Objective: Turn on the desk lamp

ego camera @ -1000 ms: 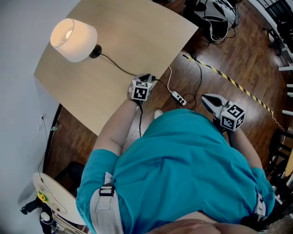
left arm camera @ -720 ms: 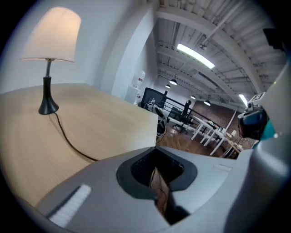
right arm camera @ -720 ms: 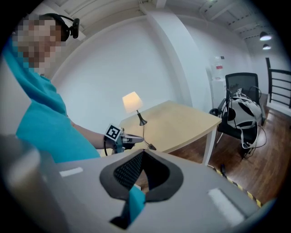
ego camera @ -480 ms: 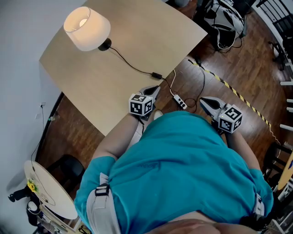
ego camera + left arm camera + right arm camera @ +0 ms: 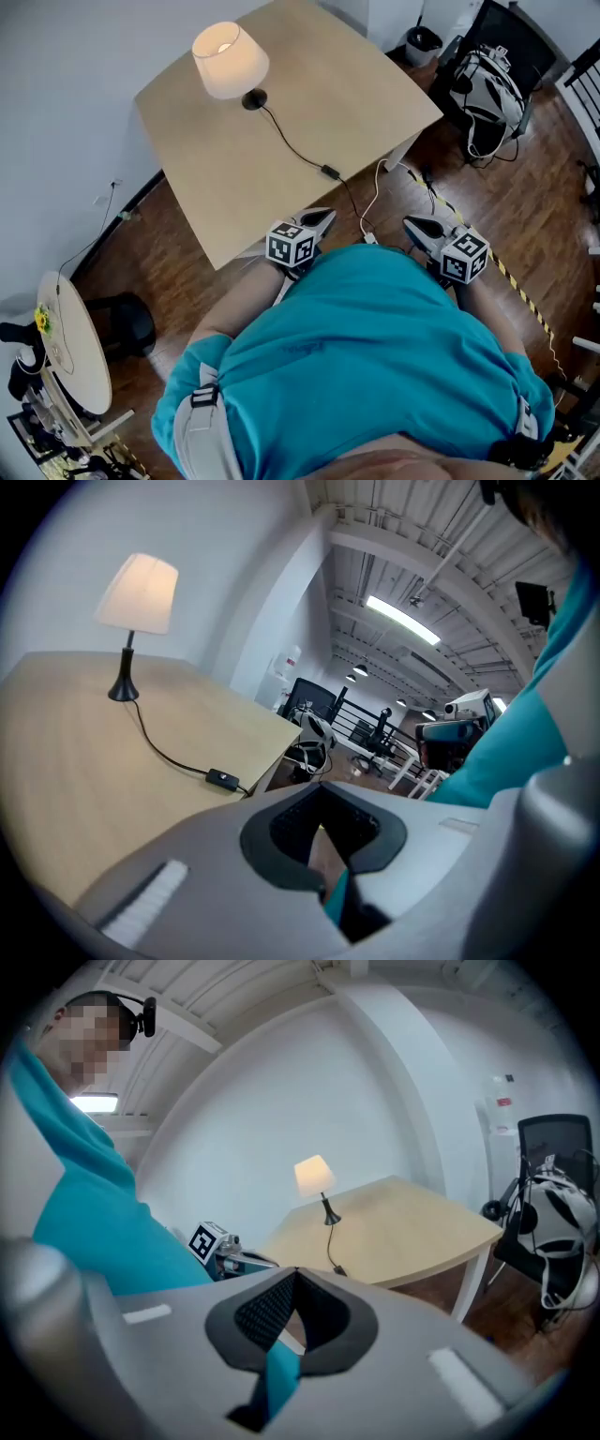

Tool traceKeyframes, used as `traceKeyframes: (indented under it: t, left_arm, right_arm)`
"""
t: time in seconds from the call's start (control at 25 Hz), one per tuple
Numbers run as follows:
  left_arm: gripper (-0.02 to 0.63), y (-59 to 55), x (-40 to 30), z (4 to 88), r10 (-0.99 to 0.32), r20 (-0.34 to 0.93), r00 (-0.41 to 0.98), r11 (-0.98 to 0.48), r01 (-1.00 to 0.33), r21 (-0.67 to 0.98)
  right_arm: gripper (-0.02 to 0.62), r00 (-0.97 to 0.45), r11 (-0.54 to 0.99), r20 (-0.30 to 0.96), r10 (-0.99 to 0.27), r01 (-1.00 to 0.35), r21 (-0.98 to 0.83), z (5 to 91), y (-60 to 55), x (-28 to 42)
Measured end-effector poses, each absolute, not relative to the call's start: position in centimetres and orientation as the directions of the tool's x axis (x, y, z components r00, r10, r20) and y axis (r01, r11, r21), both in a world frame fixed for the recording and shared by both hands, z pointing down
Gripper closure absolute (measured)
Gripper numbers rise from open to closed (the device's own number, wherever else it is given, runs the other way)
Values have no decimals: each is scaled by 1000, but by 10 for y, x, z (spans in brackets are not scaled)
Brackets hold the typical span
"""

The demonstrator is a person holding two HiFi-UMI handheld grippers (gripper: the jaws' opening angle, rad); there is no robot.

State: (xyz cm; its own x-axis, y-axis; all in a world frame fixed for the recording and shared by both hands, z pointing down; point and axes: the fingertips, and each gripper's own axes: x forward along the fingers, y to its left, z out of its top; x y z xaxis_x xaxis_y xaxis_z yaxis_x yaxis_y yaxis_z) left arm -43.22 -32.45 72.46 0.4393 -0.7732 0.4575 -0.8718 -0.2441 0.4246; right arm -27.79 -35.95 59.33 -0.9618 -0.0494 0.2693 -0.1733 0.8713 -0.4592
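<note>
We see the tabletop (image 5: 319, 75) filling the upper centre of the head view. The desk lamp (image 5: 230, 58) stands in the tabletop's upper left part. Its shade glows, so we judge it is already on. Its cord (image 5: 291, 142) runs diagonally down-right to an inline switch (image 5: 330, 172), which lies on the tabletop near the lower edge.

Both grippers sit below that edge, off the tabletop and close to the person's teal shirt (image 5: 375, 356). The left hand-held gripper (image 5: 319, 220) points up toward the switch. It is the nearer of the two, with the switch just above it in the frame and not touching it. The right hand-held gripper (image 5: 413, 225) sits farther right, pointing up-left. In their own views both have their jaws together, with nothing held and nothing touched.
</note>
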Motion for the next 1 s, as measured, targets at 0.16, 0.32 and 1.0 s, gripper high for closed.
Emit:
traceKeyframes:
  t: [0.16,0.32,1.0]
  left_arm:
    - [606,-253,-359,724,-847,419,326,-143,-900,411]
    - [606,-206,-284,744,-865,445,230,-52,-925,376]
    - [606,35,-156,752,-932,361,-19,109,-967,230]
  right_arm:
    - [594,-974,900,221,48,-54,-433,605,-307,-198]
    - [594,-971,897,180,155,62,-437,626,-280,-133]
    - [594,-879,872,192,436,360,-333,662,-65,-39]
